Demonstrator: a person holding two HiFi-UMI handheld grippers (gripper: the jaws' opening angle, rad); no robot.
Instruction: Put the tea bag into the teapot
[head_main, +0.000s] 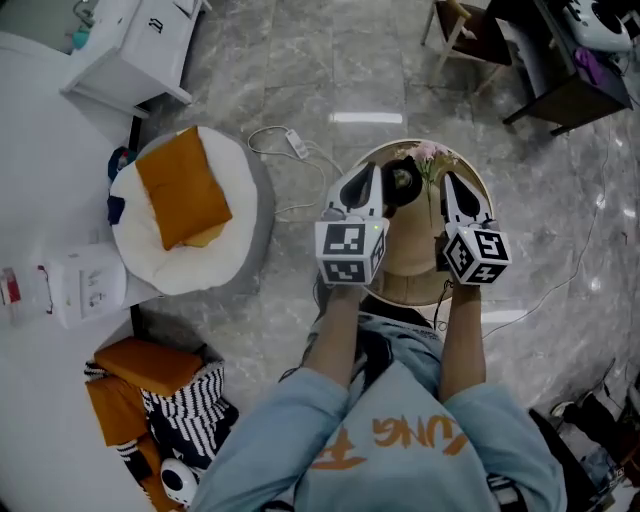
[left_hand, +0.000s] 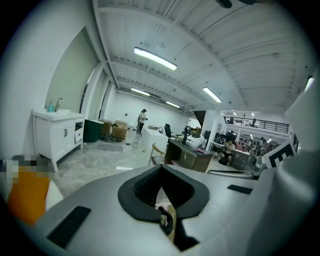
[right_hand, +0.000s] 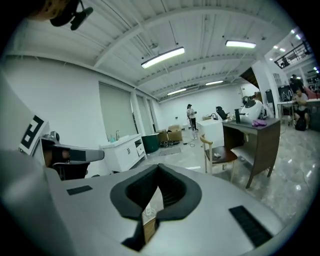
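Two grippers hang over a small round wooden table (head_main: 410, 265), which stands on a glossy grey marble floor (head_main: 300, 80). The left gripper (head_main: 379, 172) has its fingers (left_hand: 145, 187) pressed together, and the right gripper (head_main: 447, 180) has its fingers (right_hand: 172, 192) closed just as tight. Just beyond the left fingertips sits the dark teapot (head_main: 404, 184), and a little farther out, between the two pairs of fingertips, is a spray of pink flowers (head_main: 430, 152). Well off to the left of the left fingers lie a white beanbag (head_main: 230, 170) carrying an orange cushion (head_main: 182, 190), a white cabinet (head_main: 130, 50) and a power strip (head_main: 297, 143) on its cable. Only the gripper views show the room: a long hall with strip lights (left_hand: 155, 58), a white sink cabinet (left_hand: 57, 135), a dark desk (right_hand: 255, 135) beside a wooden chair (right_hand: 217, 155), and a person (right_hand: 190, 115) standing far off. A pale scrap (right_hand: 152, 206) shows in the slit under the right fingers. It may be the tea bag, but it is too small to tell.
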